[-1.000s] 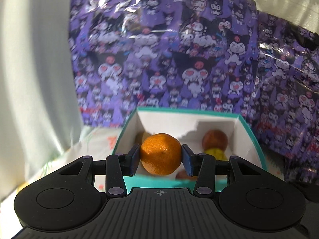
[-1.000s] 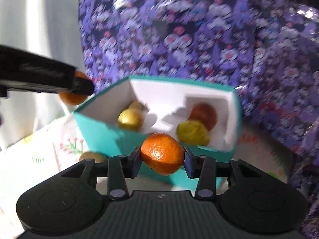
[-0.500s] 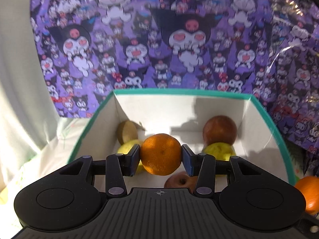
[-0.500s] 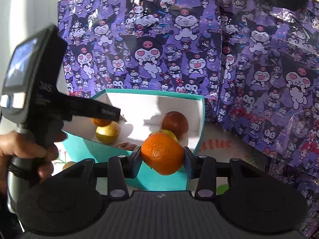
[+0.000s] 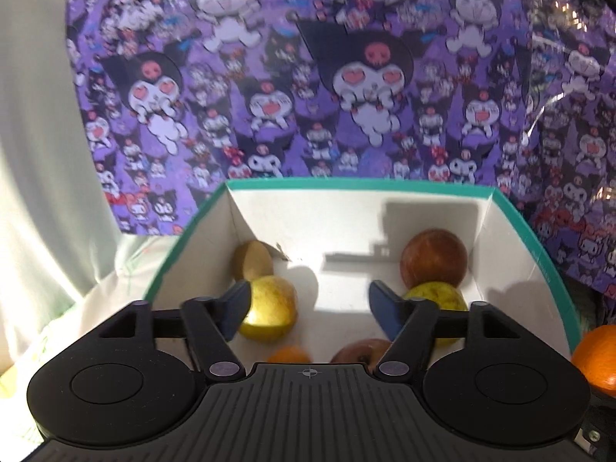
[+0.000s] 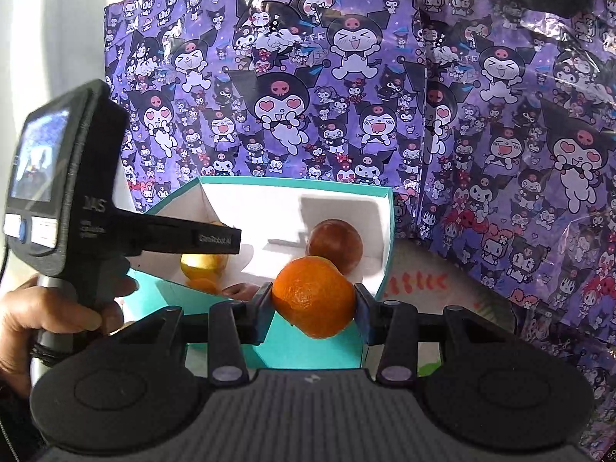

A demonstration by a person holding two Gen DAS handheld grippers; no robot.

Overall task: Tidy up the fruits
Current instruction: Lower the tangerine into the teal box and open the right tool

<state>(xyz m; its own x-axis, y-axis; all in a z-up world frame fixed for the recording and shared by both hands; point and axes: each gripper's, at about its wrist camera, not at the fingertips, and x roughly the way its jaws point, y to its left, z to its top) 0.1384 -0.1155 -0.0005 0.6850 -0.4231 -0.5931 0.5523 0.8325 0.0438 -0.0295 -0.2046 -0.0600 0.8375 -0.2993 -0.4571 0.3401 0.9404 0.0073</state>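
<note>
A teal box [image 5: 346,184] with a white inside holds a yellow apple [image 5: 269,308], a brown fruit [image 5: 252,263], a red apple [image 5: 433,258], a greenish apple [image 5: 439,296] and another red apple [image 5: 362,350]. My left gripper [image 5: 308,300] hangs over the box with its jaws opening and nothing between them. Just below it a small orange [image 5: 288,355] lies on the box floor. In front of the box's near right corner, my right gripper [image 6: 313,308] is shut on a second orange [image 6: 313,302]. A hand [image 6: 57,315] holds the left gripper's handle.
A purple cartoon-print bag [image 6: 346,96] stands right behind the box and runs on to the right. A pale curtain [image 5: 38,154] hangs at the left. The box rests on a light printed cloth [image 6: 415,285].
The left gripper moved in over the box and down, then spread its jaws; its orange dropped onto the box floor. The right gripper still grips its orange in front of the box.
</note>
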